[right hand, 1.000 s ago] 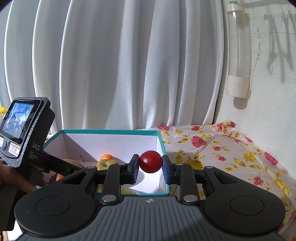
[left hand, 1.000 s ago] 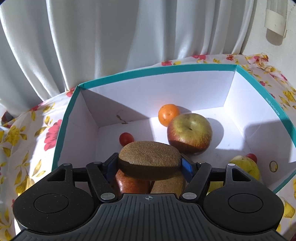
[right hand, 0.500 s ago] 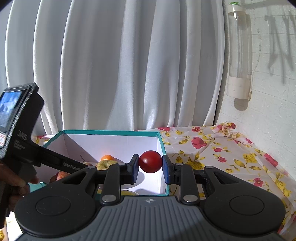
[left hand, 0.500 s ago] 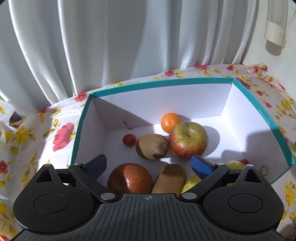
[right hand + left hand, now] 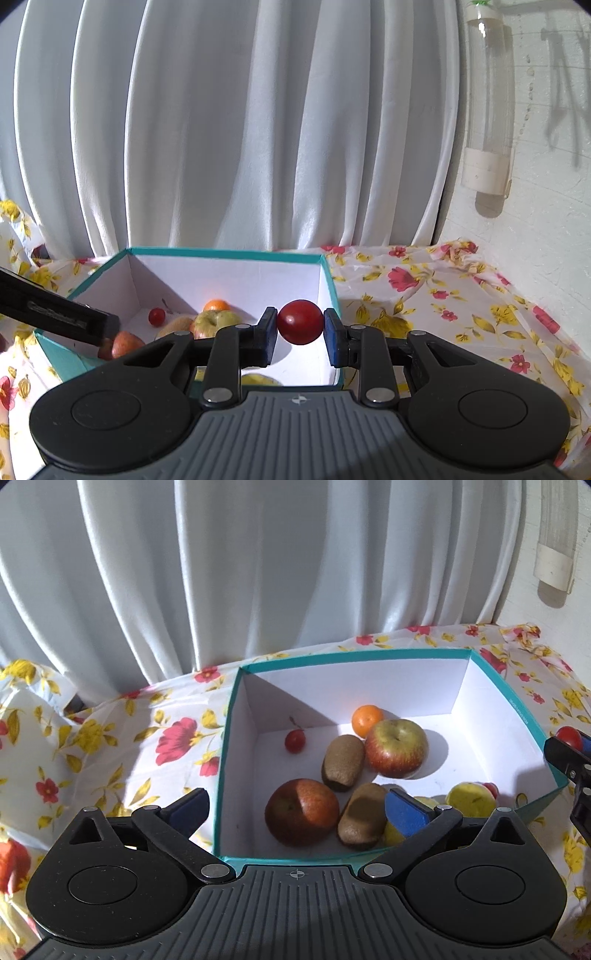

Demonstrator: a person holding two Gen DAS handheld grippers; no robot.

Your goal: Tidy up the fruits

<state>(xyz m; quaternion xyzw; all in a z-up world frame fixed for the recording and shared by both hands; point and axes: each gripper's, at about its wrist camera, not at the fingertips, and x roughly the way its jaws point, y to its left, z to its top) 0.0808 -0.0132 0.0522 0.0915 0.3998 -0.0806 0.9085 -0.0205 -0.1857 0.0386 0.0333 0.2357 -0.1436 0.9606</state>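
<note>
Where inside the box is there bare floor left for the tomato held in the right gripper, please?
Bare floor runs along the box's right wall, right of the far apple. A smaller patch lies beside the small tomato. The near side is crowded: apple, kiwi, yellow fruit.

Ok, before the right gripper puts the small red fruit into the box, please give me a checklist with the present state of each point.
1. Red fruit held between both pads of the right gripper: ok.
2. Fruit over the box opening: ok, near its right wall.
3. Left gripper open and holding nothing: ok.
4. Left gripper out of the drop path: cannot tell.
5. Free white floor by the right wall: ok.
</note>
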